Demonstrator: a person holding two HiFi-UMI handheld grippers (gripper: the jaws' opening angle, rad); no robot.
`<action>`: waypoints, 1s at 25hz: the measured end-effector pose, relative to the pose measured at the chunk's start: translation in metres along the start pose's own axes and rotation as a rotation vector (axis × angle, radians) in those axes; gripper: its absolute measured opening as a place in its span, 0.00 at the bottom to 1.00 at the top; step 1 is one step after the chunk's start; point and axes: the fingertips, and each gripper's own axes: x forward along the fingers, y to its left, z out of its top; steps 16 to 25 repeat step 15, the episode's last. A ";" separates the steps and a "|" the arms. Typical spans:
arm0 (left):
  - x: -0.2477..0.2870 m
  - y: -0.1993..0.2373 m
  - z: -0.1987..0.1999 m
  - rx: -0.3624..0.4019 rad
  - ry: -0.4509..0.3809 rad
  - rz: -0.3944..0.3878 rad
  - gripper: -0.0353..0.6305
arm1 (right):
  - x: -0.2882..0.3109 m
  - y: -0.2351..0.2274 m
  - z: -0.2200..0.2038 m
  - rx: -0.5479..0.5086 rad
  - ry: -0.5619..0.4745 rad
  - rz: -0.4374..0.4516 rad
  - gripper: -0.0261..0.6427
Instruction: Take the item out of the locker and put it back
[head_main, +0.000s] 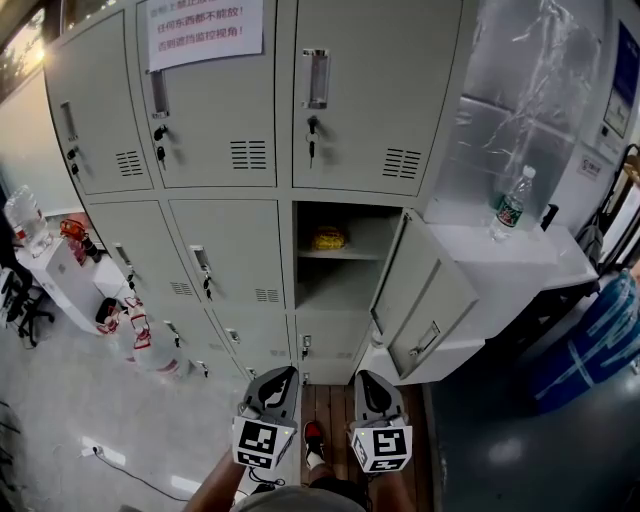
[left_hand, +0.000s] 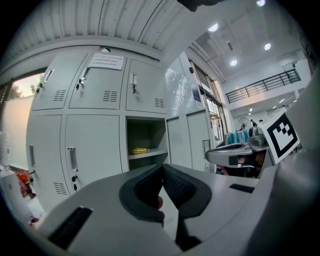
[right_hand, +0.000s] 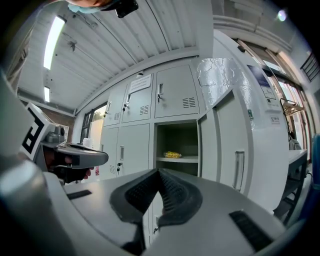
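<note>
A small yellow packet (head_main: 328, 238) lies on the upper shelf (head_main: 350, 254) of the one open compartment in the bank of pale grey metal lockers (head_main: 225, 255) — middle row, its door (head_main: 430, 300) swung out to the right. Both grippers point level at that compartment from well short of it, side by side. The left gripper (head_main: 284, 374) has its dark ribbed pads pressed together at the tips with nothing caught between them, and the right gripper (head_main: 366, 380) is the same — jaws closed, empty.
</note>
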 end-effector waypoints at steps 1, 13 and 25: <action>0.000 0.000 0.000 0.000 -0.001 0.000 0.09 | 0.000 0.000 0.000 -0.001 -0.001 0.000 0.06; 0.000 0.001 0.003 0.001 -0.008 0.003 0.09 | 0.000 -0.001 0.002 -0.006 -0.003 0.000 0.06; 0.000 0.003 0.003 0.002 -0.008 0.004 0.09 | 0.001 -0.001 0.002 -0.006 -0.003 0.001 0.06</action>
